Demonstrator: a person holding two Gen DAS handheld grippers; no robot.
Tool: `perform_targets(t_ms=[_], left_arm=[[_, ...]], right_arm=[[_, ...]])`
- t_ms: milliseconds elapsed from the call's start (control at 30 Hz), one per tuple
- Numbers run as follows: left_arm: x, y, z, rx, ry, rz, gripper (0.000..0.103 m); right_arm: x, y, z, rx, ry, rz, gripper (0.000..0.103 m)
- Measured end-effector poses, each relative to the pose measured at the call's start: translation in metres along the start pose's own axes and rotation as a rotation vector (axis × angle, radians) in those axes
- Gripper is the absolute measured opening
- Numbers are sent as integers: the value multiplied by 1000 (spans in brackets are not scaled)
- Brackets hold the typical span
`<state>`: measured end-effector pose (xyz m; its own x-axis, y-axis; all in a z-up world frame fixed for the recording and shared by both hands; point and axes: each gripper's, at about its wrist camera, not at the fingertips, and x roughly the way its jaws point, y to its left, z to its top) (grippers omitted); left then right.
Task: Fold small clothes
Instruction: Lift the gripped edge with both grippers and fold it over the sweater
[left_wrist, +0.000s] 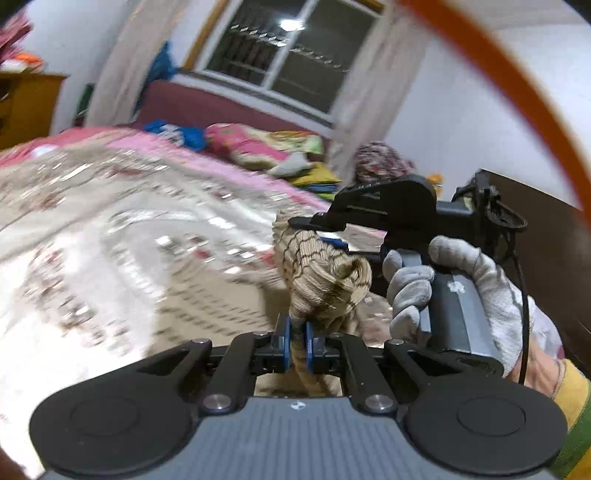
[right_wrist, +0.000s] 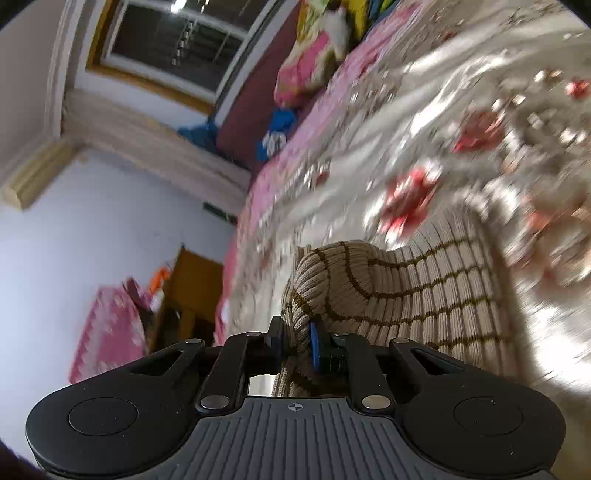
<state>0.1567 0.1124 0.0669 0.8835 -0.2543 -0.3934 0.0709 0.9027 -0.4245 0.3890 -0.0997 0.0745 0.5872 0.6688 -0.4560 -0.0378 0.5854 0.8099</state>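
Soft, light and limp by the look of it: a ribbed knit garment (left_wrist: 325, 273), beige with thin dark brown grid lines, bunching and drooping wherever unsupported; probably springy and a little bulky in the rib, so folds likely to relax unless pressed flat; not fragile, not slippery, the ribs giving the pads something to bite.

Best taken at an edge or corner, pinching through both layers where the cloth is thin; a grip on a thick wad would likely slip or drag the rest askew.

Held at this moment between both tools, lifted clear above the patterned bedspread (left_wrist: 110, 236); exact kind of garment hard to tell, too crumpled and partly blurred.

Left gripper (left_wrist: 297, 341): narrow, blue pads clamped on a twisted rope of the knit, the cloth swelling into a rounded bundle just beyond the fingertips.

Right gripper (right_wrist: 299, 341): also narrow, closed on a gathered fold of the same knit, the rest fanning out to the right in a broad ribbed sheet; seen from the left wrist view as a black tool beside the bundle, carried in a gloved hand (left_wrist: 436, 280) in pale grey, pinching the far end of the cloth.

Bedspread shiny, cream and grey with red flowers, pink border toward the pillows (left_wrist: 266, 144); ample flat ground for laying the knit out.
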Motion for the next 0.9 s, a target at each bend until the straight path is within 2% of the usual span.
perform_targets(t_ms=[267,367,533,633,767,900], left_arm=[[-5,54,-20,-99,33,76,15],[-5,73,-25,-132,45,101,15],[-9,90,-33,-149,69,129,15],[-16,94,-32,-151,63,155,15],[-32,93,-26,-143,40,186,15],[-38,72,-13,-44,13,179,15]], right_arm=[[63,25,-52,-115,98,-98,15],[80,31,-67,-154,119,-145,15],[93,36,-80,-196,129,-174,15],[98,40,-80,-202,152,-172,18],[100,39,-76,-143,189,-138,23],[82,46,-68,-137,205,-98,28]])
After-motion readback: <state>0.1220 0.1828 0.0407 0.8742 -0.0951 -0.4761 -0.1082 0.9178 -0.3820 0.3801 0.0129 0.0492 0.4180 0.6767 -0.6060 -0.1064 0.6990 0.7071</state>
